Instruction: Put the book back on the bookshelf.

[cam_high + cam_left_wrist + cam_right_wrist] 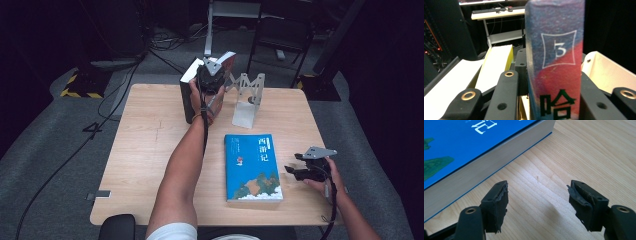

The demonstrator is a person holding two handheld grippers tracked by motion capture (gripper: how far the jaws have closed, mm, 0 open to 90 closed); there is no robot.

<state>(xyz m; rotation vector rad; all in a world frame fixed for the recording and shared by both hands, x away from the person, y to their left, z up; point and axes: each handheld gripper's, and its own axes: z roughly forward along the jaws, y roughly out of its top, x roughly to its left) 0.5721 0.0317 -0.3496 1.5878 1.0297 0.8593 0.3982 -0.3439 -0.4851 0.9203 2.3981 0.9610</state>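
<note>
Between the left claw's (pixel 549 105) closed jaws, a red-blue book (pixel 555 62) is standing upright, being slotted beside the bookend (pixel 246 102). Right claw (pixel 537 203) is waiting open; blue book (pixel 469 142) next, I reckon.

The red-and-blue book's (pixel 555 62) spine lettering is cut off below.

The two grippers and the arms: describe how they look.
Both grippers, left gripper and right gripper, are black, each topped by a grey three-cornered plate and trailing a black cable. The jaw pads of the right one are black, frayed and ragged at the edges. The forearms are bare; a white sleeve covers the left upper arm.
</note>
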